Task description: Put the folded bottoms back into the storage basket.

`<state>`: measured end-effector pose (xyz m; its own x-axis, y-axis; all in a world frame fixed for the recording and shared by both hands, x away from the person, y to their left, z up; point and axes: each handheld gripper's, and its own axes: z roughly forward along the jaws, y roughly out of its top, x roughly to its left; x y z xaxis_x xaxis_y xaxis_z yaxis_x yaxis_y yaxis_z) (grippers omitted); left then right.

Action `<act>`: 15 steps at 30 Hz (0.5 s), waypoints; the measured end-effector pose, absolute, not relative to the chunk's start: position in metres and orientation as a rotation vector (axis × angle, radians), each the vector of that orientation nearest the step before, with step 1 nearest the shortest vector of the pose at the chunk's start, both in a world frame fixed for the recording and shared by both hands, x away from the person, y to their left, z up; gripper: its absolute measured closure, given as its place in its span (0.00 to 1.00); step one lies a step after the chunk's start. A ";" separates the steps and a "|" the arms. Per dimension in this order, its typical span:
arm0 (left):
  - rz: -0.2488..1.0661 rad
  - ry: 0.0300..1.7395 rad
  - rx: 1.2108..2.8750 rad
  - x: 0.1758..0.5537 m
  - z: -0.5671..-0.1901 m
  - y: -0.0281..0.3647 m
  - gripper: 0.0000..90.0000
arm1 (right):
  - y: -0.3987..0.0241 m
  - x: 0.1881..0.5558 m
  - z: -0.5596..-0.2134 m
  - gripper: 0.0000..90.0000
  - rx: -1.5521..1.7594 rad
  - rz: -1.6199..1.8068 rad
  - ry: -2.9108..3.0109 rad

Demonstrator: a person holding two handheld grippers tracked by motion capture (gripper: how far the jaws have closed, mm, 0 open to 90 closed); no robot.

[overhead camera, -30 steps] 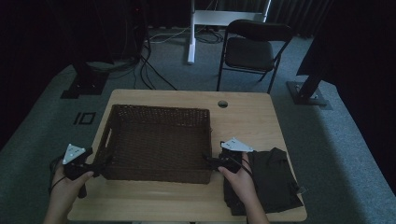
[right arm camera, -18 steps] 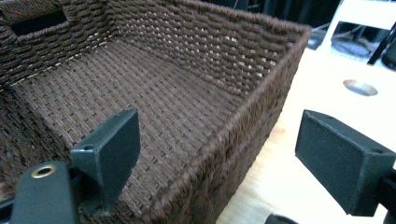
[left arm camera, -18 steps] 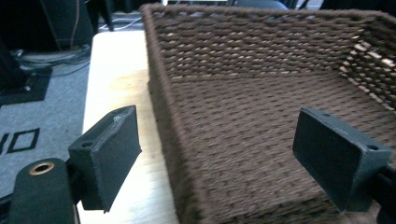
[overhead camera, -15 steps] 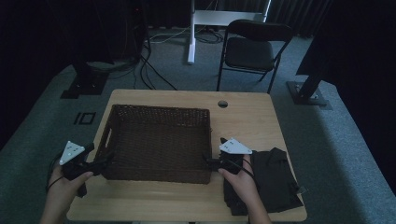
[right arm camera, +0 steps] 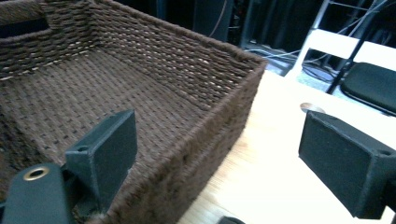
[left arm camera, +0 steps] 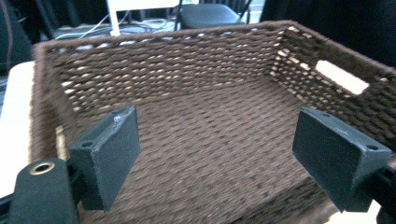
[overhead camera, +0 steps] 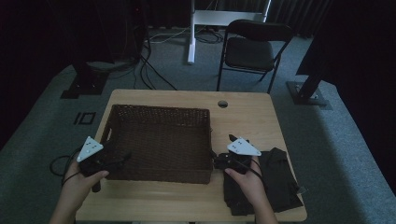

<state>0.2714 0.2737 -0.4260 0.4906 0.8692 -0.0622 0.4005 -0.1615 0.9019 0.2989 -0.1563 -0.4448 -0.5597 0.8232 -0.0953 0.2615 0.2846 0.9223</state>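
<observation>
Your left hand-held gripper [overhead camera: 122,158] and right hand-held gripper [overhead camera: 215,162], its jaws just opening, both gape with nothing held beside the brown woven basket [overhead camera: 159,140] on the wooden tabletop [overhead camera: 243,112], so next maybe fetch the dark folded cloth [overhead camera: 278,179].

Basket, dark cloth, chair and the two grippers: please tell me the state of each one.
Basket: upright on the table, empty inside.
Dark cloth: folded flat at the table's right edge.
Chair: unfolded, nobody seated.
Left gripper: open, over the basket, holding nothing.
Right gripper: open, astride the basket's wall, not pressing it.
</observation>
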 end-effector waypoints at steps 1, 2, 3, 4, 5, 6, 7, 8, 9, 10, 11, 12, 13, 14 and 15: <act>0.603 1.077 1.763 0.271 -0.426 0.274 0.17 | -0.156 0.299 -0.445 0.13 0.968 1.262 1.981; 0.603 1.067 1.768 0.272 -0.425 0.270 0.17 | -0.158 0.298 -0.445 0.13 0.975 1.267 1.979; 0.603 1.053 1.771 0.274 -0.423 0.264 0.17 | -0.162 0.297 -0.444 0.13 0.978 1.260 1.963; 0.603 1.053 1.771 0.274 -0.423 0.264 0.17 | -0.162 0.297 -0.444 0.13 0.978 1.260 1.963; 0.603 1.033 1.776 0.275 -0.421 0.258 0.17 | -0.168 0.296 -0.443 0.13 0.985 1.264 1.954; 0.603 1.033 1.776 0.275 -0.421 0.258 0.17 | -0.170 0.295 -0.442 0.13 0.985 1.260 1.952; 0.598 1.028 1.777 0.276 -0.420 0.255 0.17 | -0.170 0.295 -0.442 0.13 0.985 1.260 1.952; 0.592 1.021 1.779 0.277 -0.419 0.251 0.17 | -0.174 0.294 -0.442 0.13 0.994 1.256 1.947; 0.588 1.012 1.783 0.278 -0.419 0.248 0.17 | -0.174 0.294 -0.442 0.13 0.994 1.256 1.947; 0.583 1.002 1.788 0.279 -0.418 0.245 0.17 | -0.178 0.292 -0.441 0.13 0.998 1.258 1.946; 0.580 0.995 1.795 0.280 -0.418 0.242 0.17 | -0.180 0.292 -0.441 0.13 1.003 1.250 1.941; 0.572 0.979 1.802 0.281 -0.418 0.235 0.17 | -0.182 0.292 -0.441 0.13 1.002 1.248 1.943; 0.572 0.979 1.802 0.281 -0.418 0.235 0.17 | -0.182 0.292 -0.441 0.13 1.002 1.248 1.943; 0.572 0.979 1.802 0.281 -0.418 0.235 0.17 | -0.184 0.291 -0.441 0.13 1.005 1.253 1.939; 0.563 0.963 1.807 0.282 -0.417 0.227 0.17 | -0.184 0.291 -0.441 0.13 1.005 1.253 1.939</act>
